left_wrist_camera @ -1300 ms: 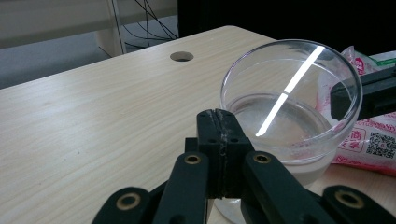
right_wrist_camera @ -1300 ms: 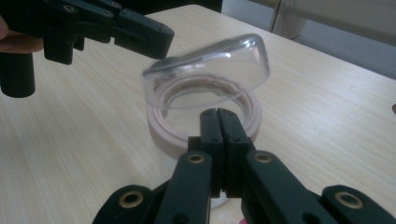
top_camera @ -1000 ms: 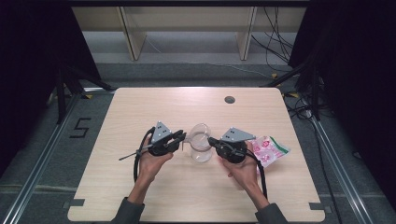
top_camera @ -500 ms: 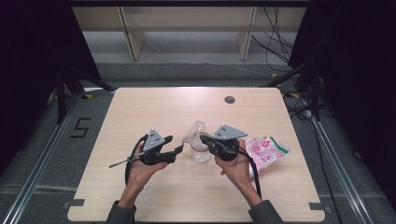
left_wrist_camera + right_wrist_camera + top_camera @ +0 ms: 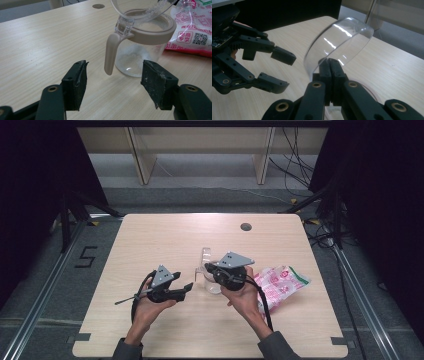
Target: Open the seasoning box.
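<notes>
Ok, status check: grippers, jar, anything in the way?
Left gripper open, jaws just opened, off the handle. Right gripper shut on clear lid, tilted up. Jar upright. Pink bag beside it.

A large black "5" [image 5: 87, 256] is showing on the grey floor to the left of the table [image 5: 165, 235]. The plastic bag [image 5: 195, 27] lying beside the jar is carrying pink and red printed characters, too small and blurred to be read, along with a QR code [image 5: 200, 38] on a white patch and a small red-framed label next to it.
</notes>
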